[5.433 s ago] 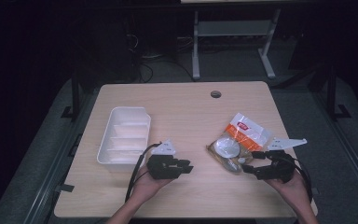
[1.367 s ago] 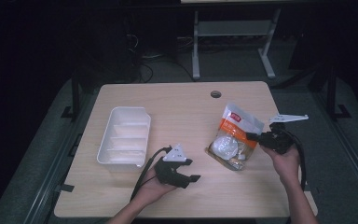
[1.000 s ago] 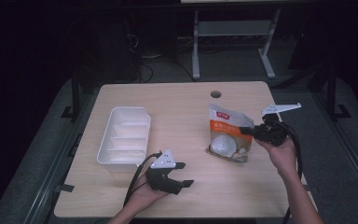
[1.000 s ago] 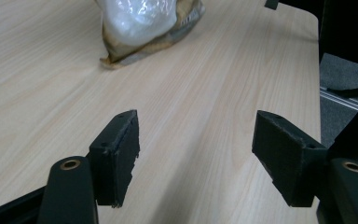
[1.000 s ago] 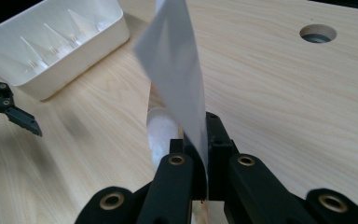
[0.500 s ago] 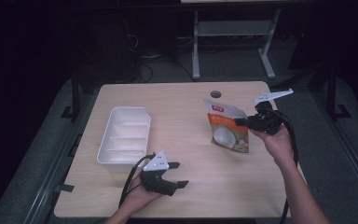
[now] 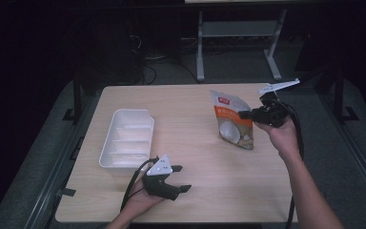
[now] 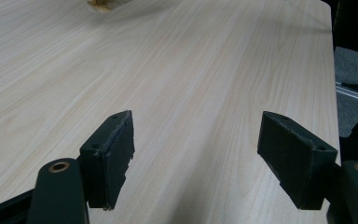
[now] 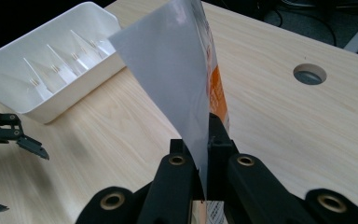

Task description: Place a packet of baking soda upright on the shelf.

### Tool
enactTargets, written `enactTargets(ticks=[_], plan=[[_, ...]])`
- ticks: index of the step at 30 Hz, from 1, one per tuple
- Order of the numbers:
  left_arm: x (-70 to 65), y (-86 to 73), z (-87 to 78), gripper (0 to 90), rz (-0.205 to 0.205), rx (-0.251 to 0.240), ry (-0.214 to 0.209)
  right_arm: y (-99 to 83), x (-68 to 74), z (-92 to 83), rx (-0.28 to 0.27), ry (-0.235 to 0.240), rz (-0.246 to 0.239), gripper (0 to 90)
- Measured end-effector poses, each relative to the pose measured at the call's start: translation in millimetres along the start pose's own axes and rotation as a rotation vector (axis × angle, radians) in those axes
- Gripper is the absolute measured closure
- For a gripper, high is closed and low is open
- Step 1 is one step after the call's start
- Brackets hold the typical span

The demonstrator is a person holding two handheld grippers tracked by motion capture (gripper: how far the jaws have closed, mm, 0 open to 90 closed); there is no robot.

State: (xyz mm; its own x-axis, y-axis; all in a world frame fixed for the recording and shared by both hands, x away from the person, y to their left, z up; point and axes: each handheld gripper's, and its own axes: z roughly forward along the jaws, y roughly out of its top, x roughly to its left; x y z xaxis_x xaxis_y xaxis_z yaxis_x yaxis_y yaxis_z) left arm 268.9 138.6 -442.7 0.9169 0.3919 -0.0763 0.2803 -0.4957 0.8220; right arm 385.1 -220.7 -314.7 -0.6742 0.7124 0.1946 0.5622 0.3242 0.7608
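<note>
Right gripper [image 7: 246,114] clamps the snack pouch [image 7: 232,126] by its side edge, lifted above the table [image 7: 190,109]; soft, light, crinkly film (contents may be fragile); left gripper [image 7: 181,178] gapes empty

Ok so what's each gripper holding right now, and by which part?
The right gripper is shut on the snack pouch, pinching its side edge so it hangs above the table. The left gripper is open, holding nothing.
</note>
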Motion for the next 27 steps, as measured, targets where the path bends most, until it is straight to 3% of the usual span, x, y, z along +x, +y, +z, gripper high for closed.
enactTargets(ticks=[12,27], plan=[[3.0,-1.8,-1.2,25.5,-0.003,-0.002,0.005,21.5,10.7,3.4,-0.013,0.01,-0.032,89.8],[2.9,-3.0,0.2,25.5,0.01,0.009,0.004,49.5,35.7,17.0,-0.029,0.05,-0.107,89.8]])
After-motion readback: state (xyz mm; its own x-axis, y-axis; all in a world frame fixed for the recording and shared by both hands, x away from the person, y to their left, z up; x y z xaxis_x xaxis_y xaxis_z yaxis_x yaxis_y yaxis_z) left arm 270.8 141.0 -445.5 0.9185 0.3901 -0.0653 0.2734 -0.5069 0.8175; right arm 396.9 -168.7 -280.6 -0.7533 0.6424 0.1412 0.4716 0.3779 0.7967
